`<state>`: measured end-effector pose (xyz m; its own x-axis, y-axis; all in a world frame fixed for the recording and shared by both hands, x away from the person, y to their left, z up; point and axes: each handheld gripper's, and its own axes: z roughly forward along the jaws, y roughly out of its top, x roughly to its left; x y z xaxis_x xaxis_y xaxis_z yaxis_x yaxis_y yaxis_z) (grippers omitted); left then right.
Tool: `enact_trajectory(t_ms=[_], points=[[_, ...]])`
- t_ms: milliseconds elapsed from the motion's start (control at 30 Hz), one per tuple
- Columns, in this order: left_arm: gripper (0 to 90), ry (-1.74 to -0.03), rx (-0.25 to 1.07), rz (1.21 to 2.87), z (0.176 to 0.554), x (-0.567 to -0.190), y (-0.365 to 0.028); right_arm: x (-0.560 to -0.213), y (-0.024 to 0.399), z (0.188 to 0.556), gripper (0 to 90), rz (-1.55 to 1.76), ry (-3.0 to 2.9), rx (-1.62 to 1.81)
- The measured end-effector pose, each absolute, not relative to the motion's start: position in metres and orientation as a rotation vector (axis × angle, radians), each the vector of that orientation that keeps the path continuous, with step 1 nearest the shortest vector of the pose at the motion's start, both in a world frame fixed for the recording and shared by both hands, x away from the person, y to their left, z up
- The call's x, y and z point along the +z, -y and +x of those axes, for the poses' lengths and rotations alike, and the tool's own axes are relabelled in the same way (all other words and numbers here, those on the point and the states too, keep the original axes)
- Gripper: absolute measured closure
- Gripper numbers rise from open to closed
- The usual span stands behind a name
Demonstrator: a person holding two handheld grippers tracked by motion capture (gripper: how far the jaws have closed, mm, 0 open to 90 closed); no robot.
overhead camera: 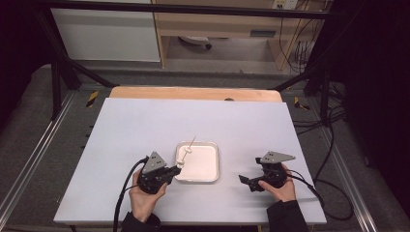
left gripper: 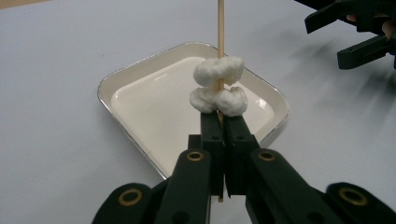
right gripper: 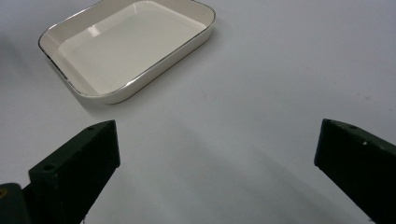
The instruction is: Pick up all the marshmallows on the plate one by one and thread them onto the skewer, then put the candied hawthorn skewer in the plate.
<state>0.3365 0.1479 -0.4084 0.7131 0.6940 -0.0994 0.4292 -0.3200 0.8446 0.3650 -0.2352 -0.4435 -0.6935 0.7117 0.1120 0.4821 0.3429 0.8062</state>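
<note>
A thin wooden skewer carries two white marshmallows stacked just above my left gripper, whose jaws are shut on the skewer's lower end. In the high view the left gripper holds the skewer slanting over the left edge of a white square dish. The dish is bare inside. My right gripper rests near the table's front right, apart from the dish, its jaws wide open with nothing between them. The dish lies ahead and to the left in the right gripper view.
The white tabletop spreads wide around the dish, with a wooden strip along its far edge. Black frame bars and cables stand beyond the table's sides. In the left gripper view the right gripper shows at the top right.
</note>
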Motion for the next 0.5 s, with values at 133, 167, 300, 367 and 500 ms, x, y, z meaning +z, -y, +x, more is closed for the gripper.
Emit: enact_trajectory(t_ms=[133,167,300,367,500], points=[[88.5,-0.857,0.350,1.981,0.340,-0.403,-0.144,-0.444,0.237,0.364,1.1,1.074,-2.350,1.277],[88.4,-0.857,0.349,1.986,0.341,-0.402,-0.144,-0.444,0.237,0.364,1.0,1.072,-2.351,1.275],[88.4,-0.857,0.346,2.007,0.346,-0.399,-0.140,-0.445,0.238,0.363,1.0,1.071,-2.352,1.272],[88.4,-0.864,0.343,2.022,0.350,-0.399,-0.138,-0.445,0.239,0.363,1.0,1.072,-2.354,1.265],[88.4,-0.874,0.333,2.046,0.357,-0.398,-0.134,-0.445,0.239,0.362,1.0,1.072,-2.355,1.266]])
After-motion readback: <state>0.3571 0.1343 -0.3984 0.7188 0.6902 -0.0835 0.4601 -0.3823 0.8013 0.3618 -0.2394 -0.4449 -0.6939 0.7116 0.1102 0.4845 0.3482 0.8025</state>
